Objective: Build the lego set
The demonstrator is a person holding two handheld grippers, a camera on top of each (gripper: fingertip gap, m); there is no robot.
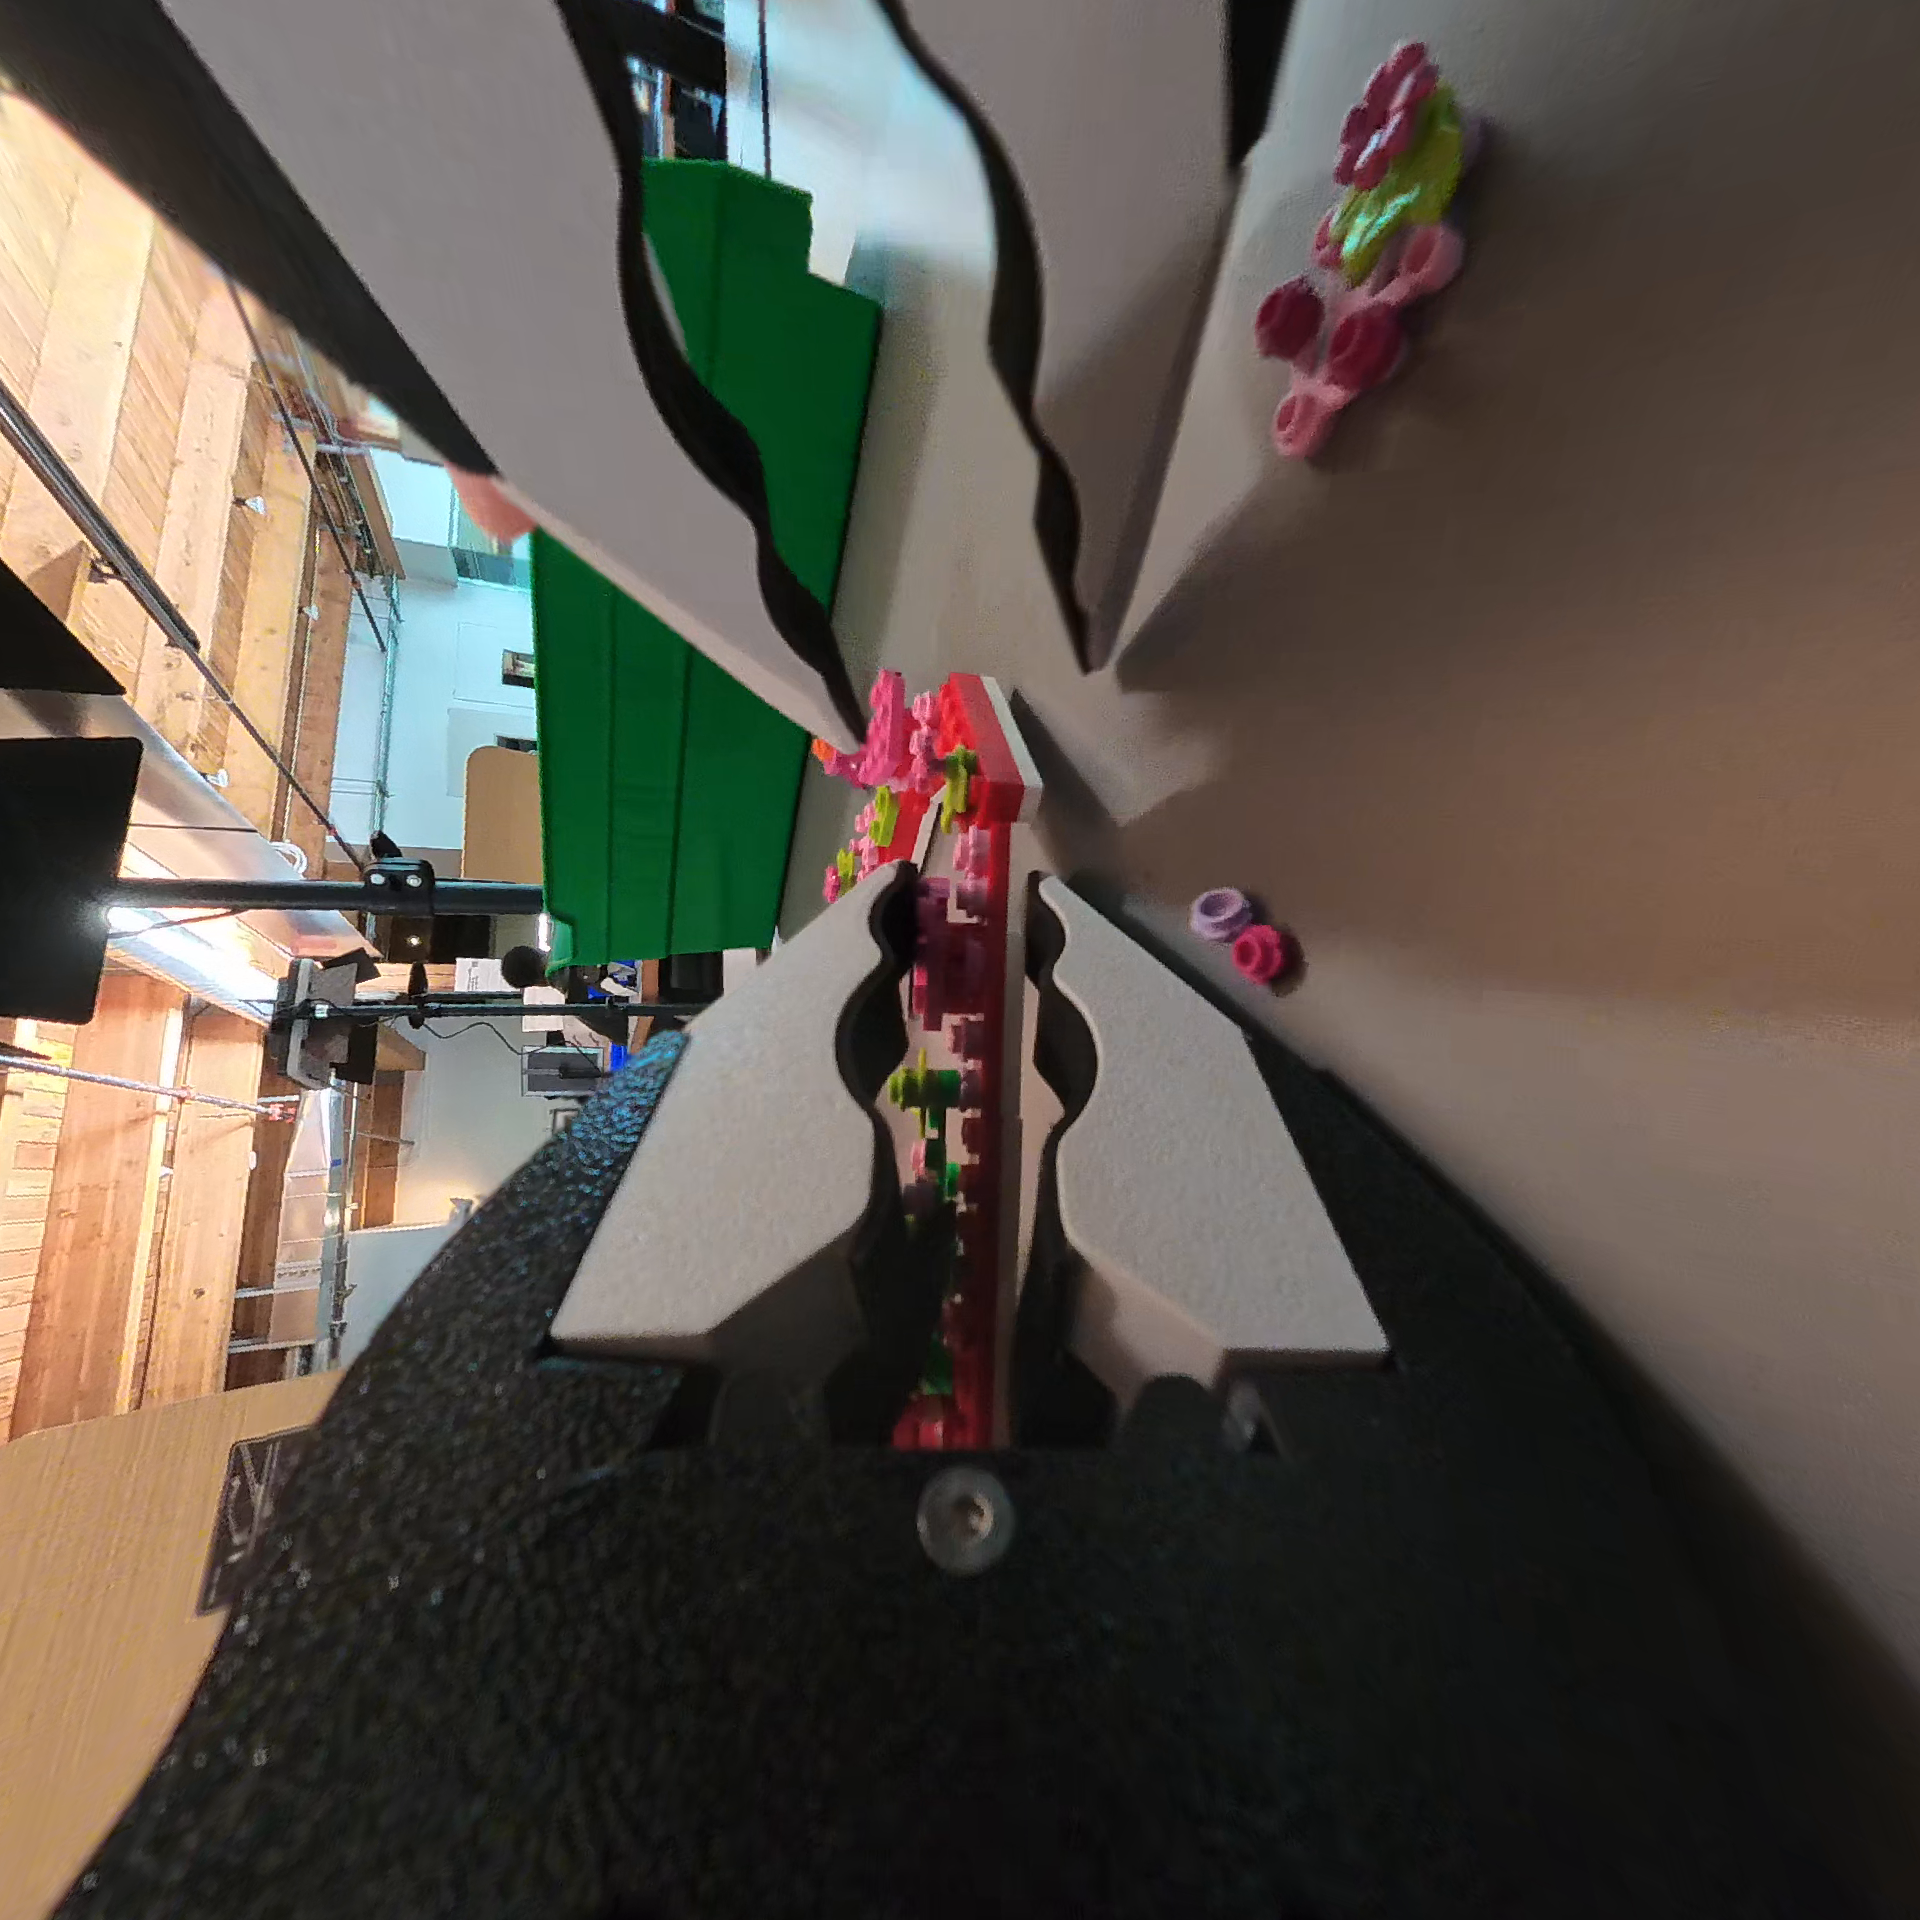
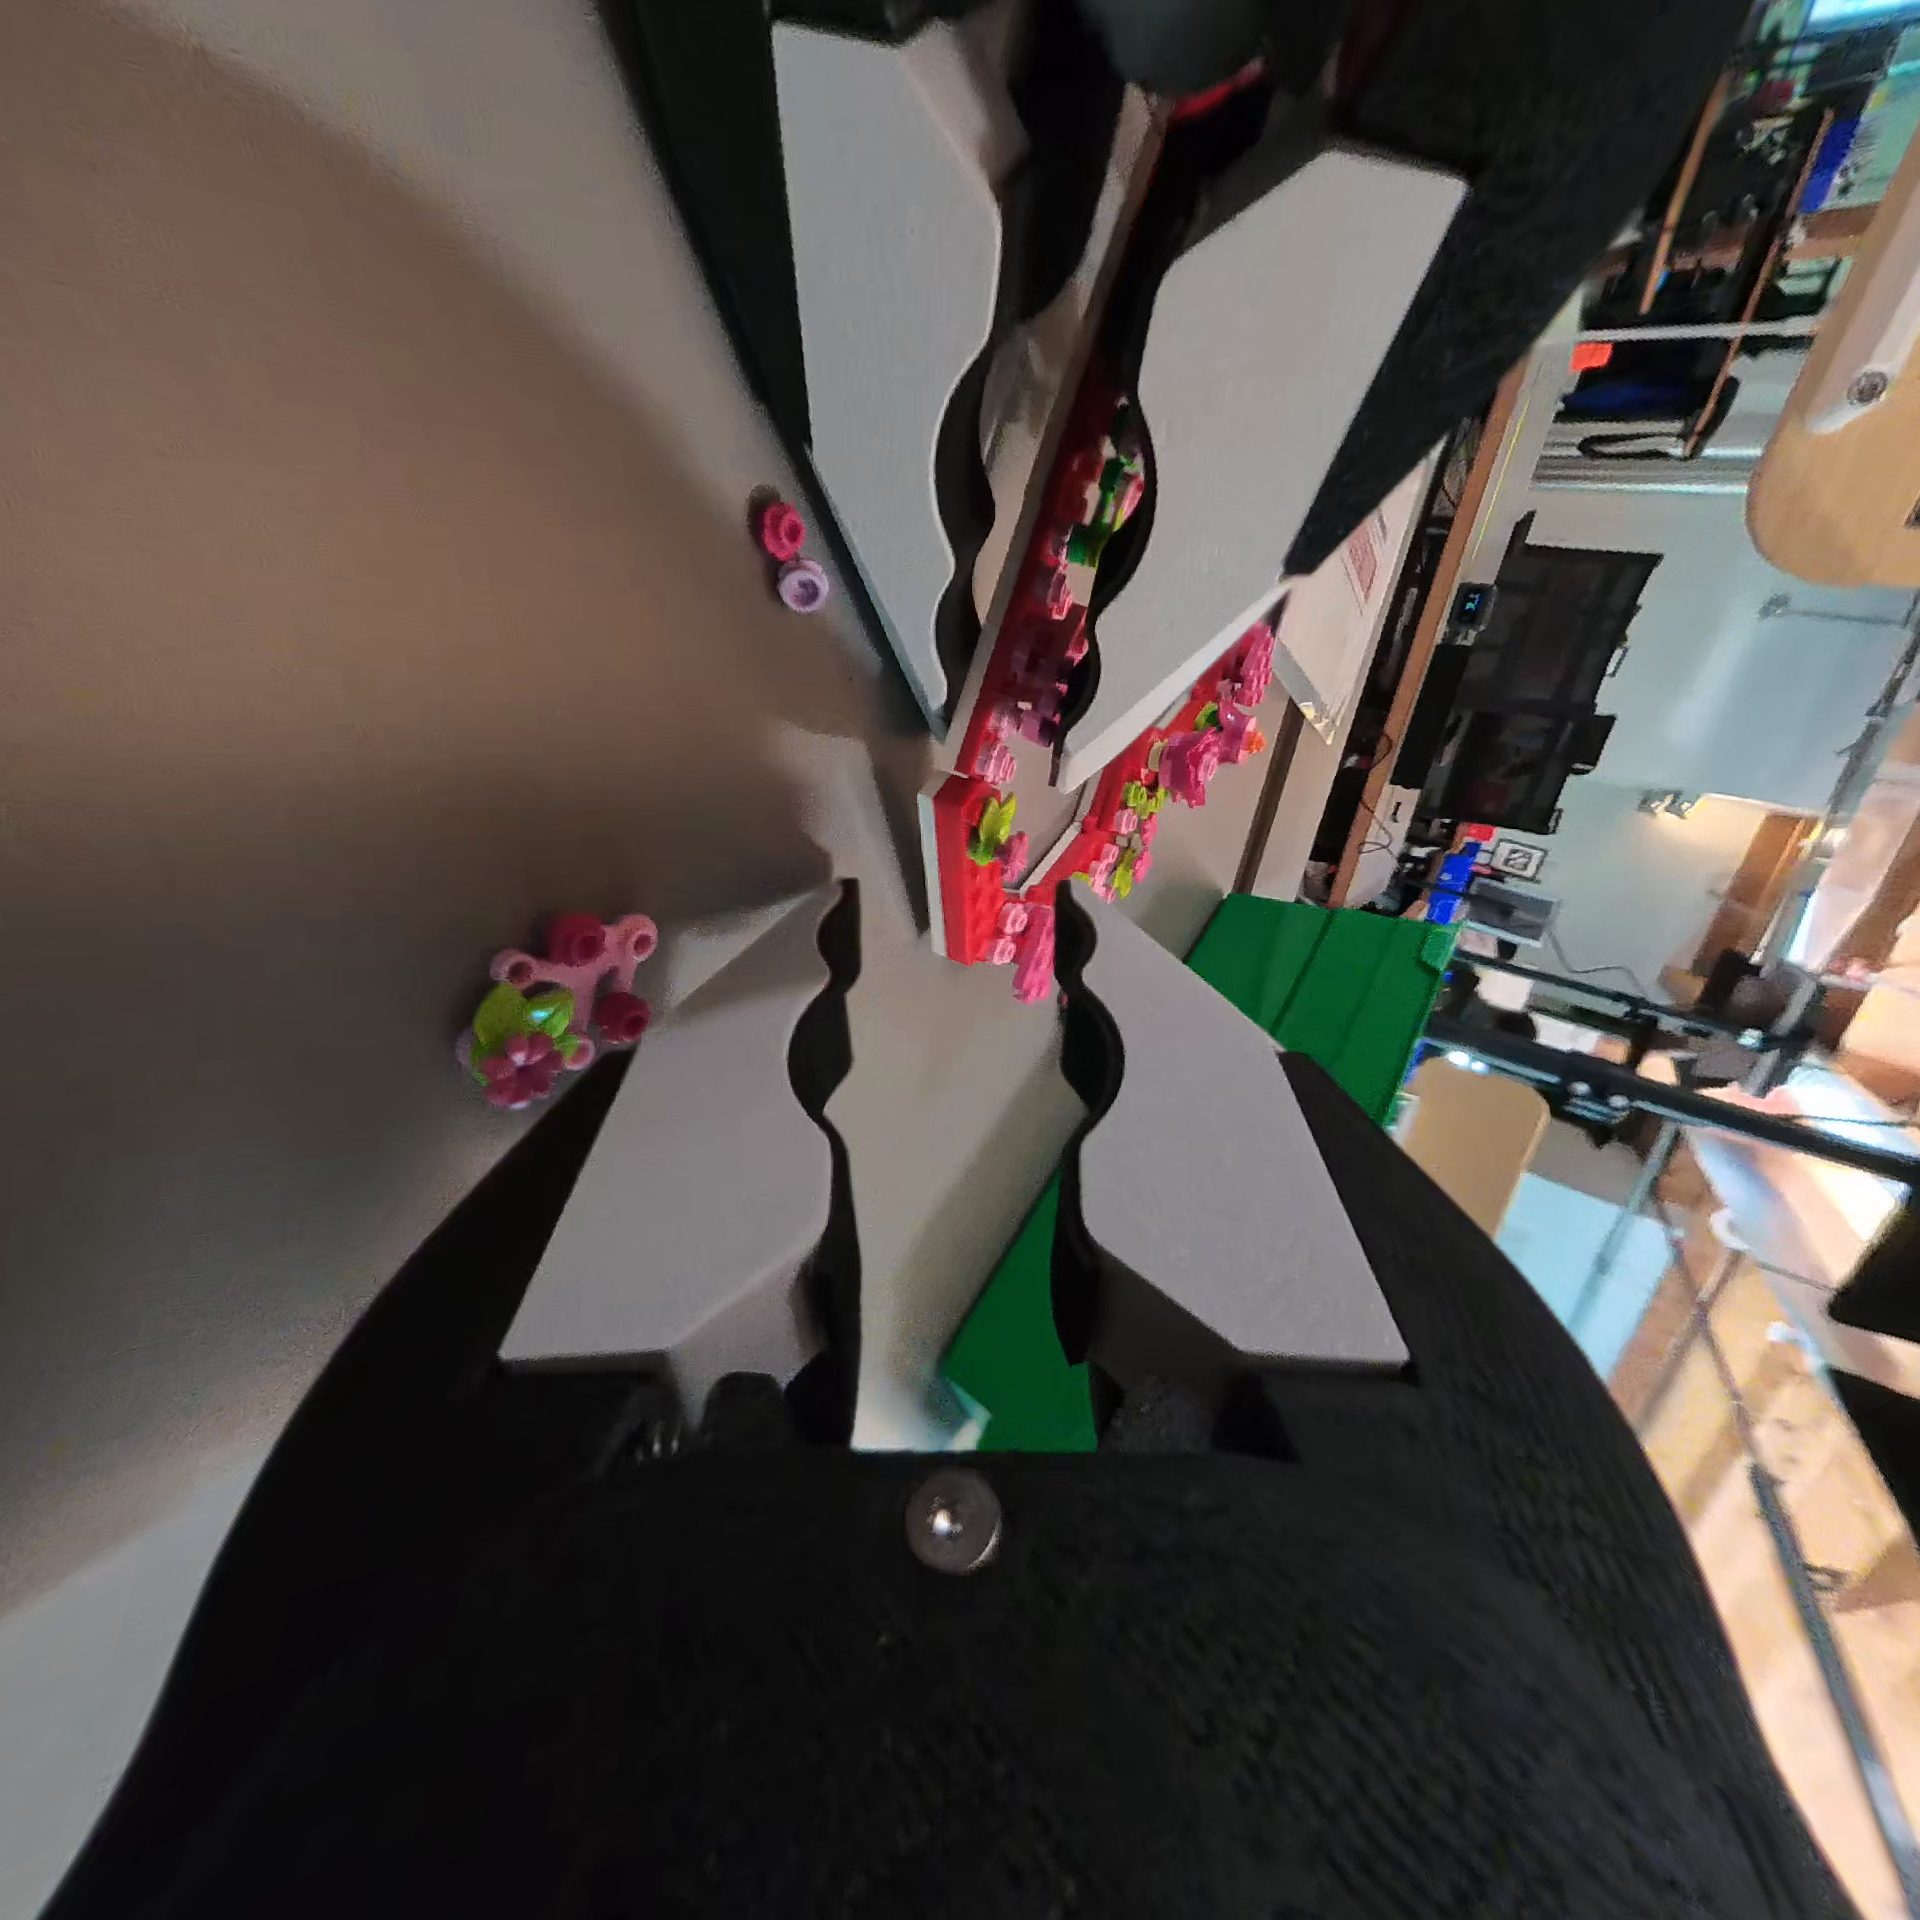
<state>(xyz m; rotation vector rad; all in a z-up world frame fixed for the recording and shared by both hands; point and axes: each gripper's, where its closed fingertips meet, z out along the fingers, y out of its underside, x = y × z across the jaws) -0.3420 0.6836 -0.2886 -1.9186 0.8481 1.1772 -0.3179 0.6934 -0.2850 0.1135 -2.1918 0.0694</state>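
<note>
Red and white, the flower-studded lego plate assembly [image 1: 982, 1039] sits clamped edge-on between the left gripper [image 1: 971, 883] fingers at frame centre, presumably steadied for pressing on more pieces. The right gripper [image 2: 956, 914] hangs open and empty (its fingertips near the plate's end), while a loose flower cluster [image 2: 561, 1003] waits on the grey table [image 2: 260, 520] at middle left.
</note>
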